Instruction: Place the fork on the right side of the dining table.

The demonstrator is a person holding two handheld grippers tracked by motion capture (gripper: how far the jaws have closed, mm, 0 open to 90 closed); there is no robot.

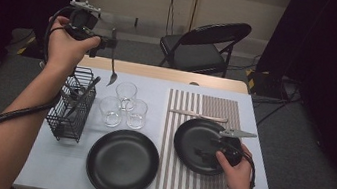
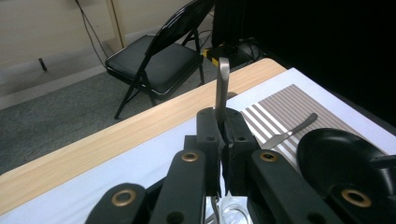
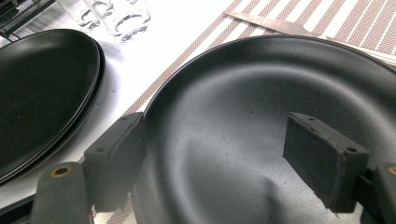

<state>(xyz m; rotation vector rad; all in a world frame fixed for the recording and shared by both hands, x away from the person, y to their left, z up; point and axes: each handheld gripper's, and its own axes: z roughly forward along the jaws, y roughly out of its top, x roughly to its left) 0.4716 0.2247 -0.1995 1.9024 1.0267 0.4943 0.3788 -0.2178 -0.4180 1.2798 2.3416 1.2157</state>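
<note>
Black left gripper (image 1: pixel 106 42) and right gripper (image 1: pixel 204 150), brass-ringed screws, grey 3-cornered plates, thick black cables, bare forearms.

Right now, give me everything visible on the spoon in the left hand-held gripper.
The spoon looks like plain brushed metal, slim and one-piece. It hangs roughly upright in the air above the far left of the table, bowl end down, just beyond the three clear glasses. The left hand-held gripper is shut on its handle partway along; in the left gripper view the flat, round-tipped handle end sticks up past the jaws. Nothing else touches it. The finer surface detail is too small to tell.
</note>
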